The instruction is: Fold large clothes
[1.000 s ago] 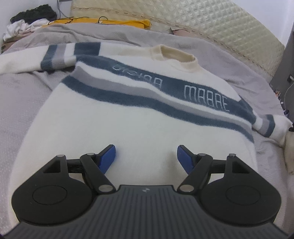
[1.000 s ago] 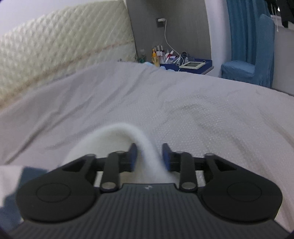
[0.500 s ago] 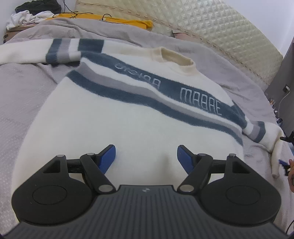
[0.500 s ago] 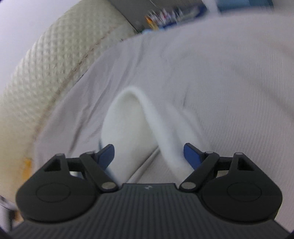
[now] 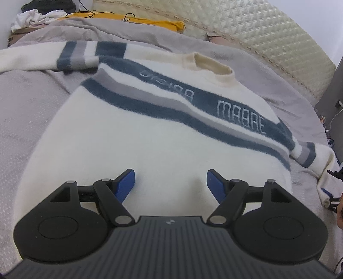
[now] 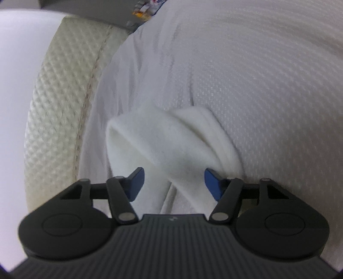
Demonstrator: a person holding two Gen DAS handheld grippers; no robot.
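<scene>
A cream sweater (image 5: 150,133) with navy and grey chest stripes lies face up on the grey bedspread (image 5: 25,103), collar away from me. My left gripper (image 5: 170,184) hovers open over its lower body with nothing between the blue pads. The left sleeve (image 5: 42,58) stretches out flat to the left. The right sleeve (image 5: 308,154) bends down at the right edge. In the right wrist view its white cuff end (image 6: 163,137) lies doubled over on the bedspread (image 6: 257,85). My right gripper (image 6: 174,182) straddles it, jaws closing, pads clear of the cloth on both sides.
A quilted cream headboard (image 5: 268,38) runs behind the bed and also shows at the left of the right wrist view as the headboard (image 6: 64,107). A yellow garment (image 5: 133,21) and a pile of clothes (image 5: 42,12) lie at the far side. A hand (image 5: 339,216) shows at the right edge.
The right gripper let go of the sleeve, rolled and sank toward the bed; the sleeve now lies doubled between its wider jaws. The left gripper stayed put and open.
</scene>
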